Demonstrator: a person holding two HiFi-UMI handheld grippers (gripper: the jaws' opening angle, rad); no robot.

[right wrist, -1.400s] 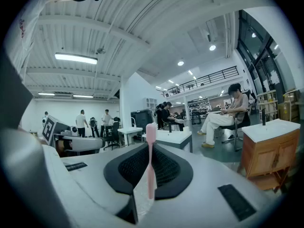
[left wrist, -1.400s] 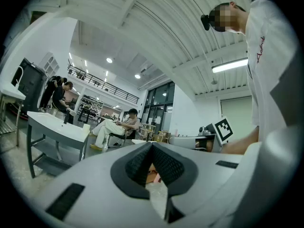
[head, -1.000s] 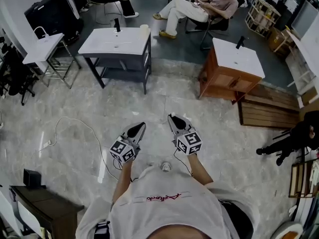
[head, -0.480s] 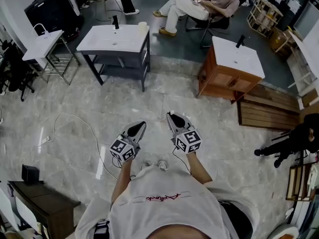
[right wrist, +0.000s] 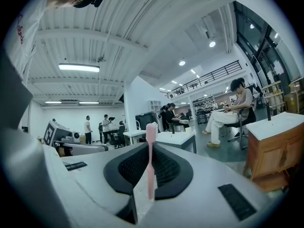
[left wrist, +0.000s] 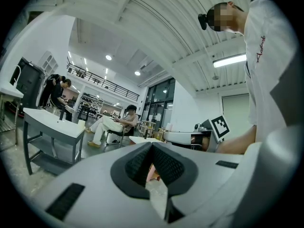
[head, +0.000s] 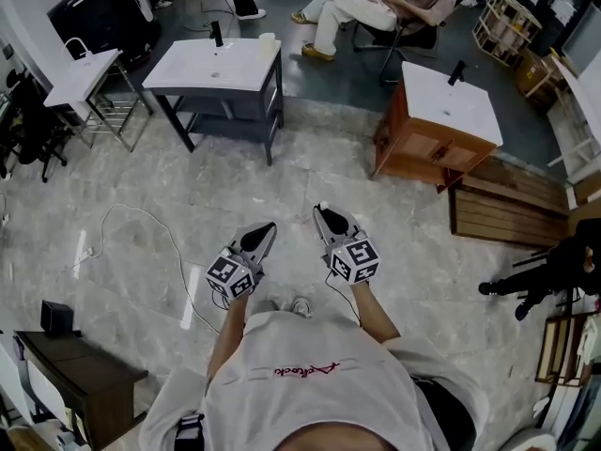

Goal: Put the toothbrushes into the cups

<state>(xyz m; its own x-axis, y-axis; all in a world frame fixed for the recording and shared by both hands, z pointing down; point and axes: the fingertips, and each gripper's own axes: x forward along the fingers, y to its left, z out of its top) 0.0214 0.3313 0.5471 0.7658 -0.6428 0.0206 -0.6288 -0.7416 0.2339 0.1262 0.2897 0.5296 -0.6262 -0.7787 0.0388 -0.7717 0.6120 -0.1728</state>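
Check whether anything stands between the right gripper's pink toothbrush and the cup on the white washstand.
Nothing visible does. The right gripper clamps the toothbrush in its jaws; only bare marble floor lies between it and the washstand bearing the cup.

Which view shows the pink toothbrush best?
The right gripper view: the toothbrush stands upright, close up, clamped between the right gripper's fingers. The head view shows only a tiny pale tip at that gripper's front. In the left gripper view it cannot be made out.
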